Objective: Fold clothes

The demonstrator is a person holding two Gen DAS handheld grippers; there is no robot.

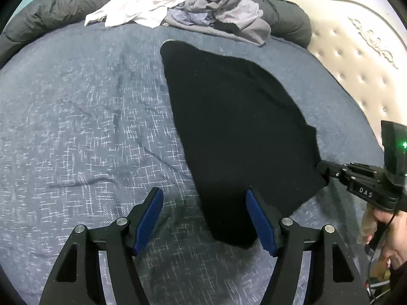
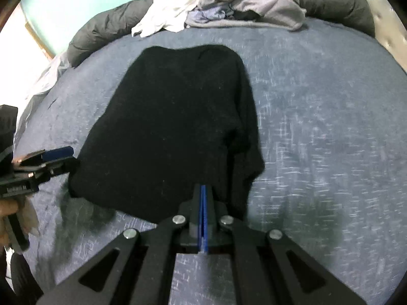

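Note:
A black garment (image 1: 236, 132) lies mostly flat on the blue bedspread (image 1: 76, 117), narrowing toward me in the left wrist view. My left gripper (image 1: 203, 192) is open, and the garment's near corner lies between its blue pads (image 1: 150, 218), close to the right one. My right gripper (image 1: 321, 167) is shut on the garment's right edge. In the right wrist view the black garment (image 2: 173, 127) spreads ahead of the right gripper (image 2: 203, 188), whose pads pinch its near hem. The left gripper (image 2: 63, 158) shows at the garment's left corner, held by a hand (image 2: 10, 211).
A pile of white, grey and lavender clothes (image 1: 178, 2) sits at the far edge of the bed, on a dark grey duvet roll (image 1: 51, 12). A cream tufted headboard (image 1: 356, 50) stands at the right. The bedspread stretches open to the left (image 1: 76, 117) and right (image 2: 318, 139).

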